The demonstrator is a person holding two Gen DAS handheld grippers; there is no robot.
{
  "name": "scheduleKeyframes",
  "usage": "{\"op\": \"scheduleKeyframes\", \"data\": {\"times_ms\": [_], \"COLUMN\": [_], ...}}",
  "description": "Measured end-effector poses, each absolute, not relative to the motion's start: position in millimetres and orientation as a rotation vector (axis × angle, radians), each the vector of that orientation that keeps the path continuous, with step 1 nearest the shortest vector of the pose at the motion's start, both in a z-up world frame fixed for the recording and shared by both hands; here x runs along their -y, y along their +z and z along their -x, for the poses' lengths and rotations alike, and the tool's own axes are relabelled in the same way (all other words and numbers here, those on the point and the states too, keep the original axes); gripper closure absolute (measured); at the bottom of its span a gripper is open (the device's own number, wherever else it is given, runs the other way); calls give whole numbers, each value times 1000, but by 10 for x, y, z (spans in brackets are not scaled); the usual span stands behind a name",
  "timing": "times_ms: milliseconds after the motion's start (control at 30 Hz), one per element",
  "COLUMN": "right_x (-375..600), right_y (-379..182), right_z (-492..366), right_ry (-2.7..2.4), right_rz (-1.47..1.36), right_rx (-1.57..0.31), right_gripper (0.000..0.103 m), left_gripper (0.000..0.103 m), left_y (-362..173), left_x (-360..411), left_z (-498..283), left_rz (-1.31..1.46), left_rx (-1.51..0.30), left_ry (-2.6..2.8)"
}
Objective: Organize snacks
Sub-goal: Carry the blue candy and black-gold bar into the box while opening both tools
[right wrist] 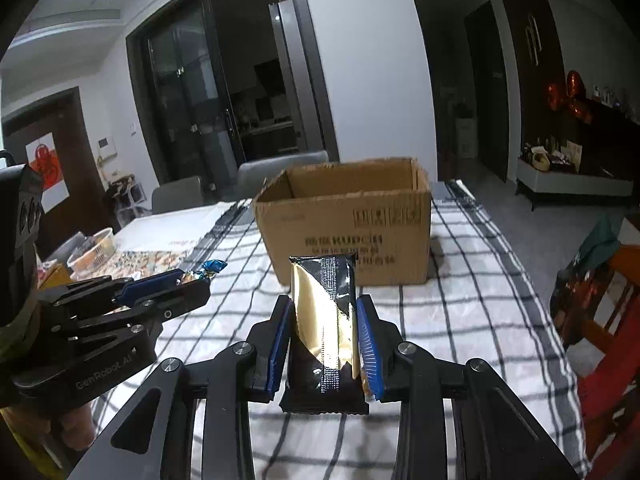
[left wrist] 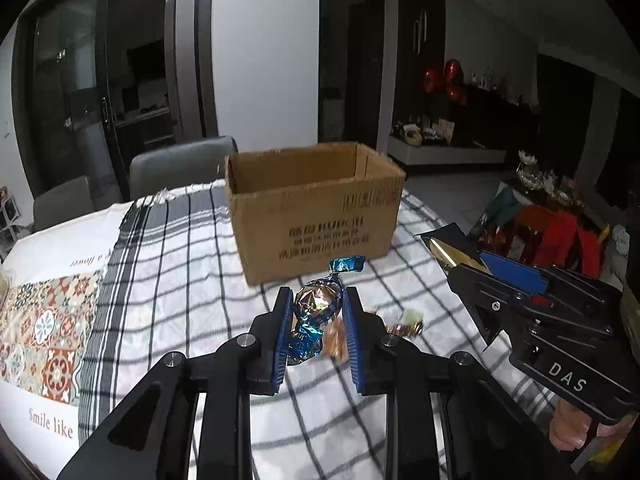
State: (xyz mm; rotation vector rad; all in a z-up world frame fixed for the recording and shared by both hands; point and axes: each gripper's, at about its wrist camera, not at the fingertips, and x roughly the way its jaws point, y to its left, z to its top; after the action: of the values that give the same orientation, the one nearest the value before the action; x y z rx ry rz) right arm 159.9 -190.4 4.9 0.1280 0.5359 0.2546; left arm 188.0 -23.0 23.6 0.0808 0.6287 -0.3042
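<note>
An open cardboard box (left wrist: 316, 216) stands on the checked tablecloth ahead of both grippers; it also shows in the right wrist view (right wrist: 348, 216). My left gripper (left wrist: 316, 300) is shut on a blue and gold foil-wrapped candy (left wrist: 318, 308), held above the cloth short of the box. It shows at the left of the right wrist view (right wrist: 188, 278) with the candy (right wrist: 204, 272). My right gripper (right wrist: 324, 308) is shut on a black and gold snack packet (right wrist: 324, 316), held upright. It shows at the right of the left wrist view (left wrist: 460, 258) with the packet (left wrist: 444, 250).
A few small wrapped sweets (left wrist: 404, 324) lie on the checked cloth (left wrist: 180, 264) just past my left fingers. Grey chairs (left wrist: 180, 168) stand behind the table. A red chair with clutter (right wrist: 600, 320) is off the right edge. A basket (right wrist: 94, 252) sits far left.
</note>
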Motion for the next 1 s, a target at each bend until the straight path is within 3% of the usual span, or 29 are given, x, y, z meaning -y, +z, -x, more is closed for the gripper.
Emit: {"op": "scheduleKeyframes", "data": {"times_ms": [467,1000], "right_x": [2032,2070], "right_y": [442,556], "right_z": [-2099,-2959], "right_ry": [223,238], "right_rz": [-137,-137], "right_rx": [-469,-515], "right_gripper": [69,69], "left_gripper": [78,78], "left_y": [626,728], "left_x": [283,305], "left_z": [-2354,-3149], "left_rz": [-91,-65], "left_rx": [-536,-560], "left_ry": [-312,-316]}}
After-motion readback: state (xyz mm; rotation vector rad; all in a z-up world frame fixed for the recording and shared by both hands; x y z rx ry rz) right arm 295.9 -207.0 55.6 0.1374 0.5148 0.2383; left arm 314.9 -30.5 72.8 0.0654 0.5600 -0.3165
